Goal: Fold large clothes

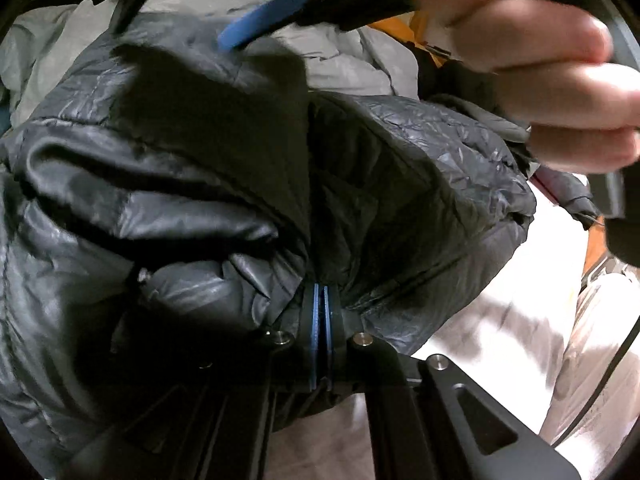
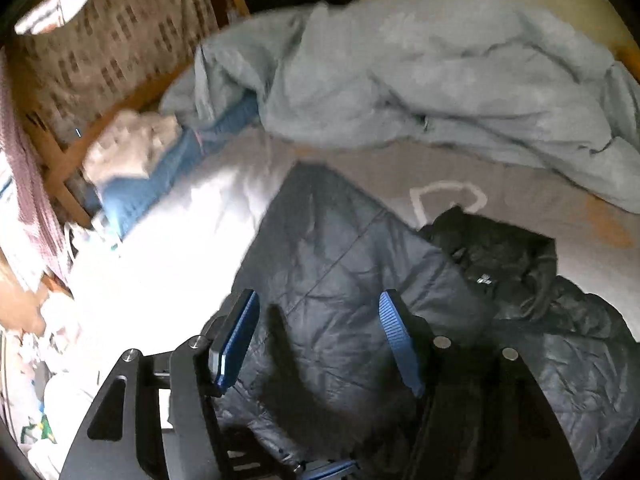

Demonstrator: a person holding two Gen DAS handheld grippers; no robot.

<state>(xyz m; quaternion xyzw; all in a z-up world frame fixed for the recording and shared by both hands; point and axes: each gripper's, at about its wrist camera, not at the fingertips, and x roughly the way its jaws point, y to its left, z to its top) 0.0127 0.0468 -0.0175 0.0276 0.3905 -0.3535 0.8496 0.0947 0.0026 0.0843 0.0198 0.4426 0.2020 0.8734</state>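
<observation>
Right now the left gripper (image 1: 323,320) is clamping a bunched fold of the black puffer jacket (image 1: 208,184), jaws squeezed fully together on the fabric with the shell ballooning out to both sides of them. Only a thin pinch of slick quilted shell is sitting between the pads, so the main risk is the fabric sliding out if the jacket's weight is pulling on it, dropping the fold.

Just ahead of those jaws the jacket is heaping on itself rather than lying flat; any fold made from this state is likely trapping wrinkles or an uneven edge.

The right gripper (image 2: 320,336) is hanging above the jacket with jaws apart and nothing between them, the jacket's quilted panel (image 2: 328,264) directly below the gap. In the left view its blue finger (image 1: 260,22) and the hand (image 1: 532,68) holding it are crowding over the far edge of the jacket, so a collision between the two tools is possible.

Beyond the right jaws the collar (image 2: 492,248) is crumpling, then the grey sheet (image 2: 520,200), then the light blue duvet (image 2: 440,80); a low grab could be snagging bedding along with the jacket.
</observation>
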